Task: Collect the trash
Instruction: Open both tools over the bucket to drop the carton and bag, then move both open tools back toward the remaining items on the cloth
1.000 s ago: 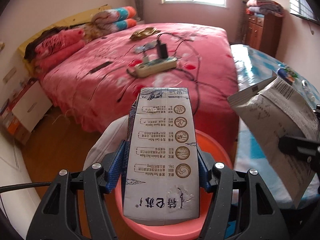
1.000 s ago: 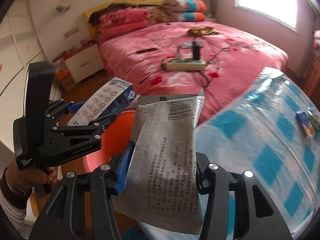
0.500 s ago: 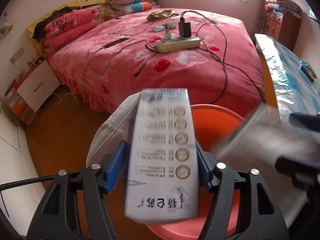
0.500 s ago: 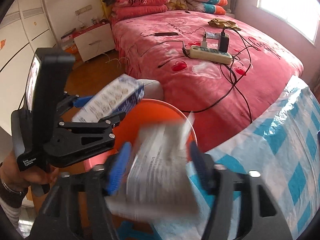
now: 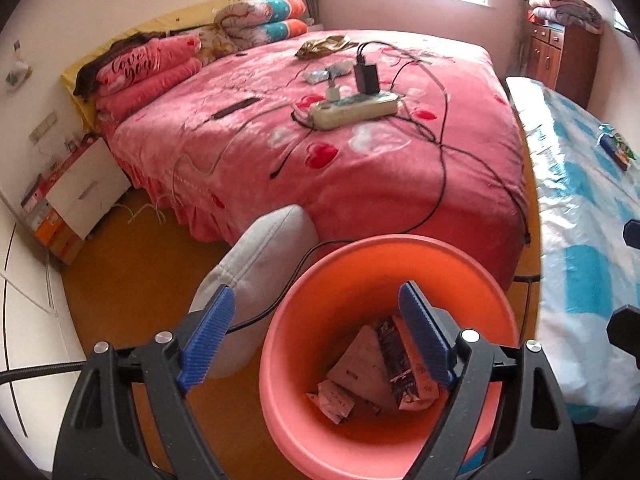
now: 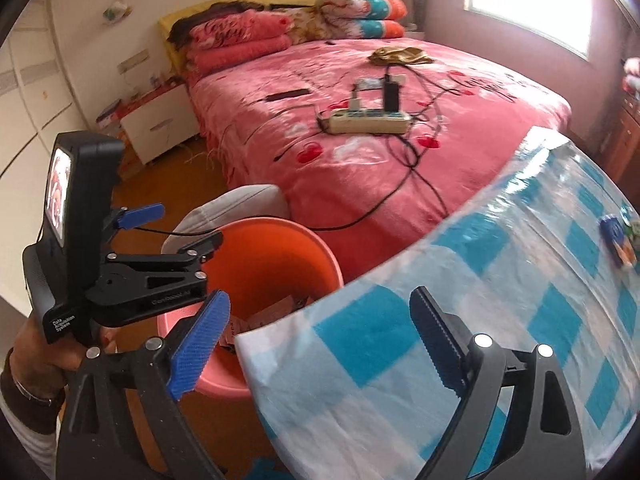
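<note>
An orange trash bucket (image 5: pixel 472 268) stands on the floor below me, and its rim (image 6: pixel 288 232) also shows in the right wrist view. Inside lie a printed carton (image 5: pixel 400 364), a flat grey paper packet (image 5: pixel 356 364) and a small crumpled wrapper (image 5: pixel 334 398). My left gripper (image 5: pixel 316 338) hangs over the bucket's left rim, its jaws opening with nothing between them. My right gripper (image 6: pixel 320 336) hovers over the table's corner beside the bucket, jaws opening and empty too. The left gripper (image 6: pixel 172 228) also shows at the left of the right wrist view, held by a hand (image 6: pixel 44 356).
A grey cushion (image 5: pixel 256 268) leans by the bucket. Behind it is a pink bed (image 5: pixel 340 148) with a power strip (image 5: pixel 354 108) and cables. A table with a blue checked cover (image 6: pixel 500 320) holds small wrappers (image 6: pixel 618 236) at its far side. A nightstand (image 5: pixel 80 196) stands left.
Both grippers opened. The carton left the left gripper and the paper packet left the right one; both now lie in the bucket.
</note>
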